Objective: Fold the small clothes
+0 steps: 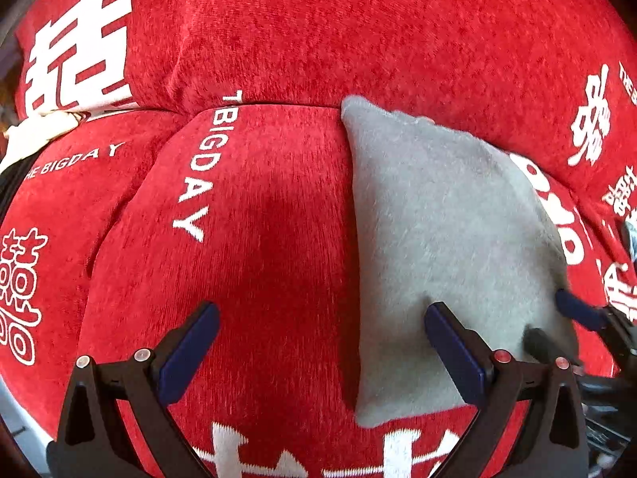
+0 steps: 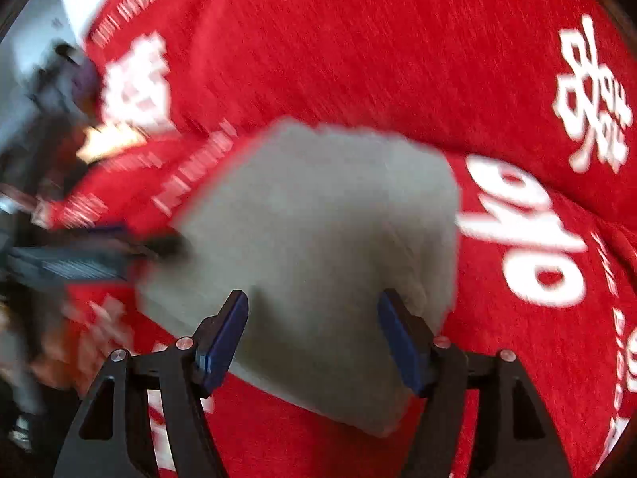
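two close fisheye views look down past gripper fingers onto a red plush cover (image 1: 278,239) printed with white lettering and large white characters.

in the left wrist view, a cream and dark bundle (image 1: 36,135), too small to identify, sits at the far left edge. white words reading "bigday" (image 1: 197,167) run down the red fabric left of centre. the left gripper (image 1: 322,326) stands at the bottom with its jaws spread very wide and nothing between them. its left blue pad hangs over bare red fabric, and its right blue pad is over the near part of a grey folded garment (image 1: 446,239). whether that pad touches the cloth cannot be told. the garment lies flat on the cover, right of centre, its straight left edge running away from the camera. at the far right, a blue fingertip of the right gripper (image 1: 577,310) reaches in at the garment's right edge.

the right wrist view is smeared by motion. at the left edge, the left gripper (image 2: 119,247) shows as a dark blur at the cloth's left side. the grey folded garment (image 2: 318,239) fills the middle. the right gripper (image 2: 312,318) is partly open above its near edge, and its pads are not pressing on the cloth. large white characters (image 2: 525,231) lie on the red fabric to the right.
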{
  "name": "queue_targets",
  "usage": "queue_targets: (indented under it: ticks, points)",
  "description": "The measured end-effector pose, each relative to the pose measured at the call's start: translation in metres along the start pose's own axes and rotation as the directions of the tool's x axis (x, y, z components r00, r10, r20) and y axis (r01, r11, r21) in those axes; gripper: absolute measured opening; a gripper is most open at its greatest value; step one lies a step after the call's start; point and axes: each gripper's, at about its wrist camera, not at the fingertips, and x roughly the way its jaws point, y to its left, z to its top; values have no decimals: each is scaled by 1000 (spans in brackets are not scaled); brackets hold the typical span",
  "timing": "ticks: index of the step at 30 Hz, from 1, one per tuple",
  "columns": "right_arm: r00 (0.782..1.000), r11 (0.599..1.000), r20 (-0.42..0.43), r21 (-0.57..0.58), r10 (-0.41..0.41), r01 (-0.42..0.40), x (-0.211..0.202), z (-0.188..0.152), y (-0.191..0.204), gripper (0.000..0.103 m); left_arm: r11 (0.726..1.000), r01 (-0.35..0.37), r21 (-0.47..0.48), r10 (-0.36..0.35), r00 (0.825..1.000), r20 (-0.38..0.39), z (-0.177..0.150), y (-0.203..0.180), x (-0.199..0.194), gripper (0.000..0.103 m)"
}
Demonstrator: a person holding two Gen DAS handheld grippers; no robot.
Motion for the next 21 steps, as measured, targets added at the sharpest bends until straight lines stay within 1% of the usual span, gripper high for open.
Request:
queue_targets:
  ticks: [2,4,5,6,8,11,14,16,18,21]
  points:
    - [1000,1000,13,21,3,-3,-12,-8,-4,71,1000,-11,13,11,1000,7,-5,0,-5,103]
    - [1000,999,16,28,-18,17,-32,-14,-3,72,999,-25,38,24,999,30,-9,-1,-15,103]
    - [999,999,28,27,-34,33,-42,-16,-2,75,999,-26,48,24,999,41,-11,-2,-20,103]
    - [998,999,49,27,-46,45,-53,-19,-3,79,998,-23,57,20,998,53,-13,-3,-24,103]
    - [993,997,97,50,-67,62,-77,-23,-11,81,997,-14,71,8,997,78,-15,-4,-34,103]
    - [988,990,124,117,-89,75,-97,-20,-29,82,995,-7,98,-4,994,113,-15,-8,-41,103]
    - [990,980,96,177,-106,88,-96,-12,-49,83,994,-4,111,-7,994,106,-9,-12,-37,103]
    - [992,977,81,197,-97,80,-87,-7,-54,83,994,11,106,-22,995,96,-3,-12,-32,103]
    - [995,978,70,202,-66,51,-74,0,-57,83,995,26,101,-34,996,81,2,-14,-25,103]
    - [999,975,39,220,-12,3,-48,15,-65,83,994,76,82,-78,997,23,16,-16,-5,103]
